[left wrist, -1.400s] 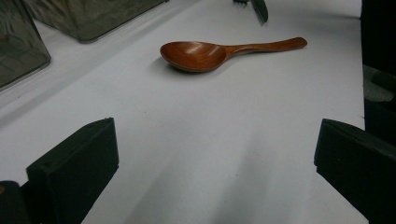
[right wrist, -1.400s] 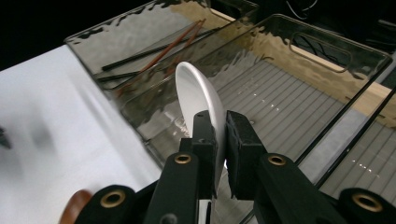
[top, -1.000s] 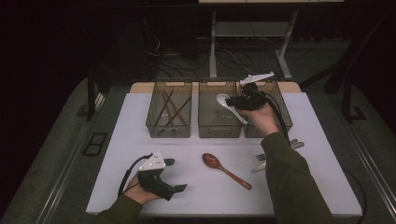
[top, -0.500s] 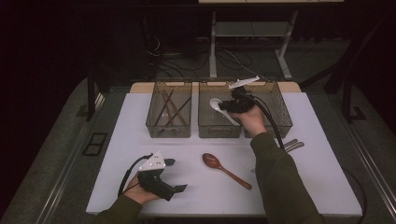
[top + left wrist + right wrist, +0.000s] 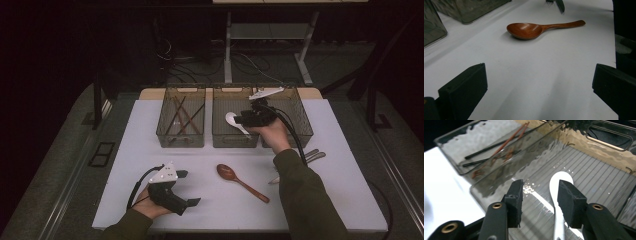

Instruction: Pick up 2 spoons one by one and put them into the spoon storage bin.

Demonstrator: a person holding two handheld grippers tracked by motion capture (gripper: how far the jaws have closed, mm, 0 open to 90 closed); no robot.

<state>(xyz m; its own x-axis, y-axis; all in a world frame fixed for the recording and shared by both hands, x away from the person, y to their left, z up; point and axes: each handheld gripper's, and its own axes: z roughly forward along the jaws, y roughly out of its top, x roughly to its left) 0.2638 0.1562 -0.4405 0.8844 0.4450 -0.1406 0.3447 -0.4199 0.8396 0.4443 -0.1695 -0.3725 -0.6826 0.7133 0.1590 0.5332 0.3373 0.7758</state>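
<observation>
A white spoon [image 5: 231, 120] [image 5: 557, 185] lies in the middle clear bin [image 5: 233, 139]. My right gripper [image 5: 241, 119] [image 5: 540, 188] hovers just over it. Its jaws have just been opening and stand apart, and the spoon's bowl shows between and below them with neither pad pressing on it. A brown wooden spoon [image 5: 241, 181] [image 5: 529, 29] lies on the white table, bowl to the left. My left gripper [image 5: 189, 188] [image 5: 539, 82] rests on the table at the front left, open wide, with bare table between its jaws.
The left bin [image 5: 181, 137] [image 5: 486, 147] holds several chopsticks. A third bin [image 5: 296, 120] stands at the right. Metal cutlery [image 5: 312, 156] lies on the table to the right of my right forearm. The white table [image 5: 150, 150] ends close in front of the left hand.
My right gripper moved left over the middle bin with the white spoon, then its jaws parted and let go of the spoon. The left gripper stayed still.
</observation>
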